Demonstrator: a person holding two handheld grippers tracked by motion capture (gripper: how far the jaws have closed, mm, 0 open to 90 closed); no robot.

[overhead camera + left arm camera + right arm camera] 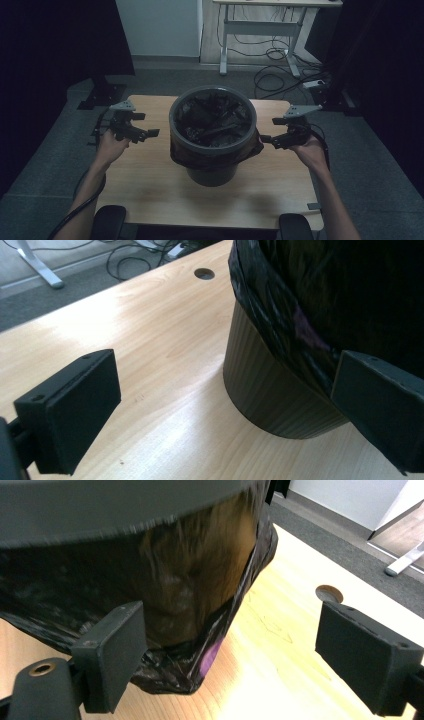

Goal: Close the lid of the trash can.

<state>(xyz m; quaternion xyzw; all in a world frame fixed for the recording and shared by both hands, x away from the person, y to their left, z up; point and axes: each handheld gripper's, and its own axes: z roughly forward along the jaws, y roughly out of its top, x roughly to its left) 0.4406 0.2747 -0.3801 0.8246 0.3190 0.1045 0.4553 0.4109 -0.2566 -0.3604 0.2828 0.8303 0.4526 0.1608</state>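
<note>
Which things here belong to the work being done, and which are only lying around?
In the job:
- bin
- black bag lining it
- left gripper, open
- right gripper, open

Just around:
- table (bears the bin)
- cables on the floor
- desk at the back

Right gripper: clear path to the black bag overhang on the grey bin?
Probably yes. The right gripper, fingers open, sits beside the black plastic bag overhang on the round grey bin, nothing between them.
</note>
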